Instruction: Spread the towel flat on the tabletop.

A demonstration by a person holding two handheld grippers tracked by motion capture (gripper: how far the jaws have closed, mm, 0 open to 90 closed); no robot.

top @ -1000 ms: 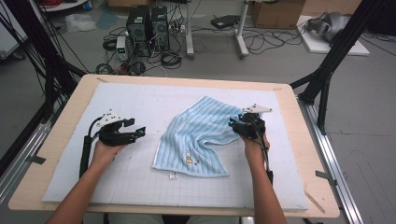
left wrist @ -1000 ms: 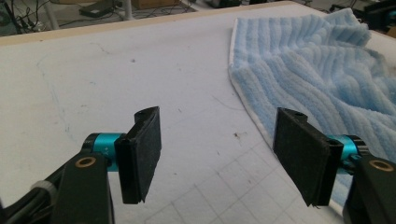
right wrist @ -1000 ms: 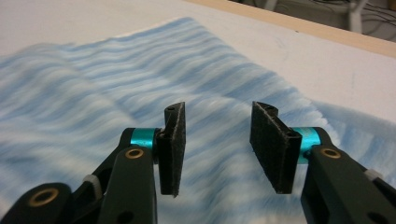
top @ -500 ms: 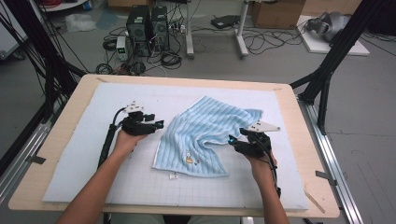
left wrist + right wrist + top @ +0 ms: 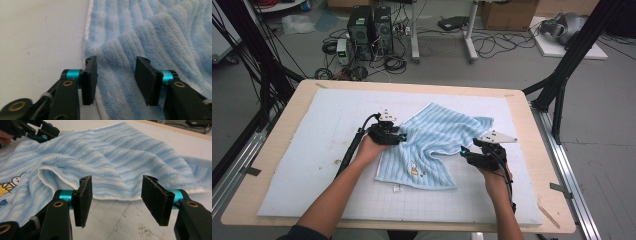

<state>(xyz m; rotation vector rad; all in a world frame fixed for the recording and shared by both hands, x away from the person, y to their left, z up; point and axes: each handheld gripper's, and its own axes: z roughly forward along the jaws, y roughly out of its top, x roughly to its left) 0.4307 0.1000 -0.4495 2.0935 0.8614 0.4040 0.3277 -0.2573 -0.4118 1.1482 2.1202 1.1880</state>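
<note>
Clearly soft, light, floppy: striped blue towel [image 5: 432, 145] lies rumpled at centre of frame on worktop [image 5: 312, 135]. We see left tongs [image 5: 116, 75] open over its edge, right tongs [image 5: 116, 195] open facing raised hem. We judge hem or corner best hold; terry should not slip.

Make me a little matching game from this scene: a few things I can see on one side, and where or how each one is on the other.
Things:
1. left hand-held gripper
2. right hand-held gripper
3. towel
4. cartoon print

Descriptions:
A. rumpled, blue-striped, on the white mat
B. open, over the towel's left edge
C. near the towel's front edge
D. open, facing the towel's raised right-side fold

Pairs: 1-B, 2-D, 3-A, 4-C
</note>
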